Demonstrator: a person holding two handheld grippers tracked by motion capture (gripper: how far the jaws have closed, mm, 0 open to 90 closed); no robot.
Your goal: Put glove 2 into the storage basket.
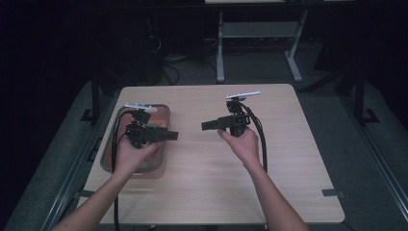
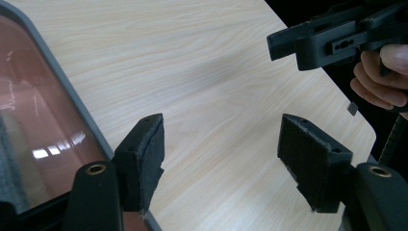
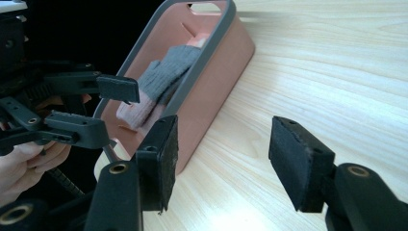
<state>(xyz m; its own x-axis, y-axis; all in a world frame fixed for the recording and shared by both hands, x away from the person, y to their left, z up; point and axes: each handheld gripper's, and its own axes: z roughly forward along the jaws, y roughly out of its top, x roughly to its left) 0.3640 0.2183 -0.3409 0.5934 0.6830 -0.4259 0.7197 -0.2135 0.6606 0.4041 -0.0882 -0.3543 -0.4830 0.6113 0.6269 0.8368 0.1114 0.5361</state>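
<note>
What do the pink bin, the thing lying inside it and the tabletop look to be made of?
The bin looks like smooth moulded plastic, pink with a grey rim: its inner wall shows glossy reflections in the left gripper view. The sock inside seems knitted fabric, grey and pink, with visible ribbing. The table looks like pale wood-grain laminate, matte; whether it is real wood is unclear.

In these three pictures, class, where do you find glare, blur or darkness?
High view: dim, with dark surroundings beyond the table. Left gripper view: white glare streaks on the bin wall. Right gripper view: a bright patch on the tabletop near the bottom edge, and the far table edge looks smeared.
</note>
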